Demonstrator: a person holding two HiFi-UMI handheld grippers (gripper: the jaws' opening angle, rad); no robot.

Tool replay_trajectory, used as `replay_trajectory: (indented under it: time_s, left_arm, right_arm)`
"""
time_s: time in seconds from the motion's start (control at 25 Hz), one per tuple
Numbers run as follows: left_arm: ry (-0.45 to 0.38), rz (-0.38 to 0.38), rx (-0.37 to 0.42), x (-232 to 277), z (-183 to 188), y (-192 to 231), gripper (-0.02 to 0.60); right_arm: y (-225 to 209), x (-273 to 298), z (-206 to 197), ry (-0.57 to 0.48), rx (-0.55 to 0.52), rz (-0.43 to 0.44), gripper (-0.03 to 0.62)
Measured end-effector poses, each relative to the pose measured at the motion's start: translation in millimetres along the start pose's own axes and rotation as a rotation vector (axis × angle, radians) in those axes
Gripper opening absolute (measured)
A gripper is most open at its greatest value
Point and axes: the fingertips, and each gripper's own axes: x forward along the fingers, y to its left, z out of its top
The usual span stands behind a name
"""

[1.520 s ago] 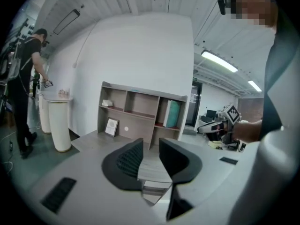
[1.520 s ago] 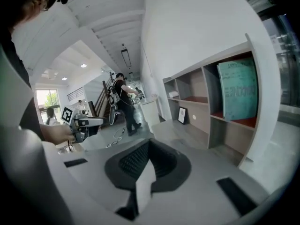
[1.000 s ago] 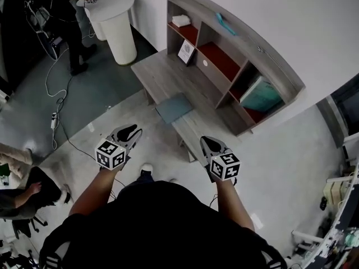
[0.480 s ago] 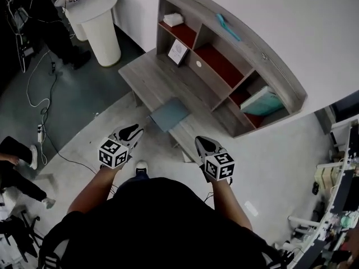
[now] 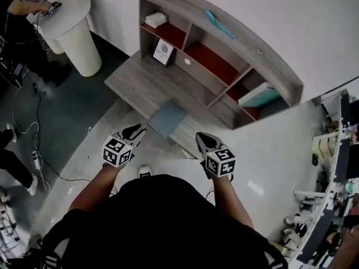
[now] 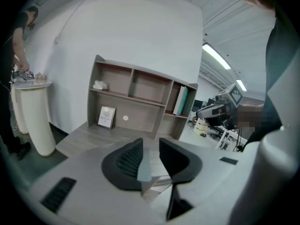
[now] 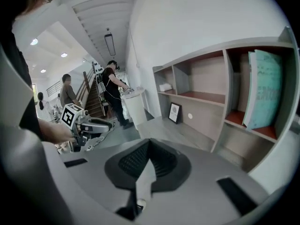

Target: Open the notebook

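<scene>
Notebook (image 5: 167,118), grey-blue and closed, lies flat near the front edge of the desk (image 5: 137,80), in front of the shelf unit (image 5: 224,66). The left tongs (image 5: 136,130) hang near it with jaws apart and empty; the right tongs (image 5: 202,138) hang alongside, jaws together, empty.

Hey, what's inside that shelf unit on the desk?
A white folded item upper left, a framed picture below it, a teal book at right. The top board covers the compartments' rear.

Framed pic (image 5: 163,53) on desk (image 5: 137,82) under shelf (image 5: 235,41), white round stand (image 5: 76,29) near
</scene>
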Motion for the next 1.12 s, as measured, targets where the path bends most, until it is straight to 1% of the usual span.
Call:
replay_trajectory:
  time_s: [0.24,0.36,0.48,0.68,0.88,1.12]
  left_arm:
    - [0.066,-0.096,0.021,28,-14,7,0.114]
    - [0.105,-0.127,0.031,39,-25,6,0.114]
    - [0.140,-0.140,0.030,51,-37,4,0.114]
    - [0.181,-0.116,0.026,79,-49,-1,0.114]
    - [0.228,-0.071,0.041,104,-54,-8,0.114]
    - [0.292,-0.037,0.064,131,-69,-19,0.115]
  right_arm:
    - [5,4,-13,0.025,0.059,-0.070,0.002]
    - [-1,2,-25,0.038,0.092,-0.100,0.003]
    - [-12,1,-36,0.058,0.118,-0.113,0.003]
    - [-37,7,-50,0.065,0.139,-0.095,0.003]
    - [-58,20,-56,0.074,0.135,-0.036,0.003]
    - [-80,34,-77,0.122,0.142,0.027,0.003]
